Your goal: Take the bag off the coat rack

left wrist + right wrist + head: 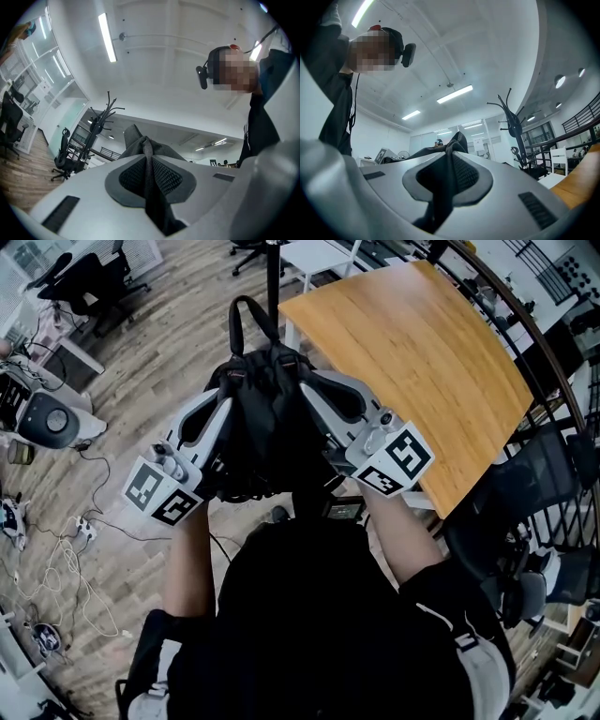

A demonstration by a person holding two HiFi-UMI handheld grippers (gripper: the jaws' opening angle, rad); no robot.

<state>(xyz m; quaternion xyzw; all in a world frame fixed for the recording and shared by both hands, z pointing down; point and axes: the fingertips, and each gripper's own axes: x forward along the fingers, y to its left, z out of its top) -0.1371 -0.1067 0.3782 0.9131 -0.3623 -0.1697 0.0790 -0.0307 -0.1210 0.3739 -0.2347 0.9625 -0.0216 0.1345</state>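
Observation:
A black bag (261,423) with a loop handle (246,315) hangs in front of me, held between both grippers, and its lower part is hidden behind them. My left gripper (223,404) is shut on the bag's left side, with a fold of black fabric (140,143) pinched between its grey jaws in the left gripper view. On the right side my right gripper (314,390) is shut on another fold of fabric (457,143). The black coat rack (273,277) stands just beyond the bag; the coat rack (101,123) shows apart from it, as does the coat rack (512,123).
A wooden table (422,362) stands to the right, with a curved black railing (548,352) behind it. Office chairs (89,282) and desks stand at the upper left. Cables and a power strip (82,526) lie on the wood floor at the left.

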